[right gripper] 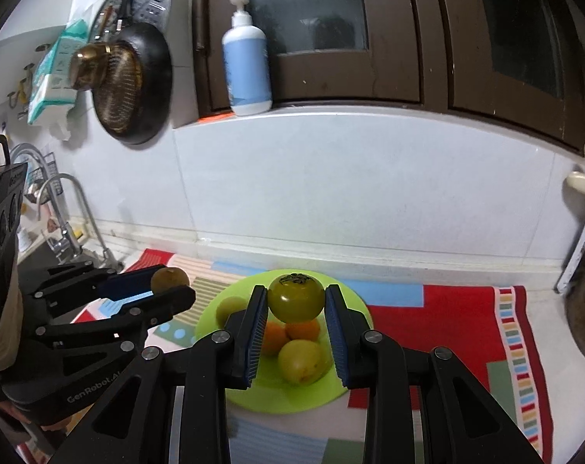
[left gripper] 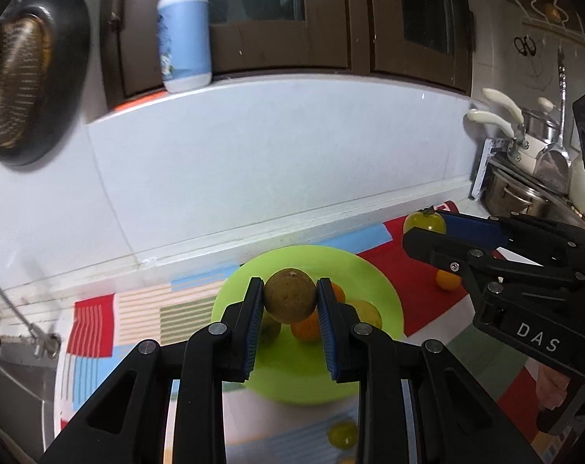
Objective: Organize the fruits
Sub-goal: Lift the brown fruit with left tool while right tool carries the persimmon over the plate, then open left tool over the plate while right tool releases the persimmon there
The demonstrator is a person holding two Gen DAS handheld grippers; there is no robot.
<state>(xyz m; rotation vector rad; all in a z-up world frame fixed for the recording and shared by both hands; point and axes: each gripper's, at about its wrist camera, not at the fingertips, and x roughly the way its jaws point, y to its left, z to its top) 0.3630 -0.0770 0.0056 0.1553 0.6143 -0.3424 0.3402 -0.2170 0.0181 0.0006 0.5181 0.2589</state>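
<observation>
My left gripper [left gripper: 289,299] is shut on a brown round fruit [left gripper: 289,294] and holds it above a lime green plate [left gripper: 373,274]. My right gripper [right gripper: 295,301] is shut on a yellow-green persimmon [right gripper: 296,297] above the same plate [right gripper: 354,301]. On the plate lie oranges [right gripper: 302,329], a yellow-green fruit [right gripper: 303,361] and another at the left [right gripper: 230,307]. In the left wrist view the right gripper [left gripper: 428,228] holds the persimmon [left gripper: 424,223] at the right. In the right wrist view the left gripper [right gripper: 172,284] holds the brown fruit [right gripper: 169,278] at the left.
The plate sits on a colourful patterned mat [right gripper: 447,309] on the counter. An orange [left gripper: 447,280] and a yellow fruit [left gripper: 342,434] lie on the mat. A sink and tap [right gripper: 64,208] are at the left, pots [left gripper: 517,189] at the right, a pump bottle [right gripper: 247,65] on the ledge.
</observation>
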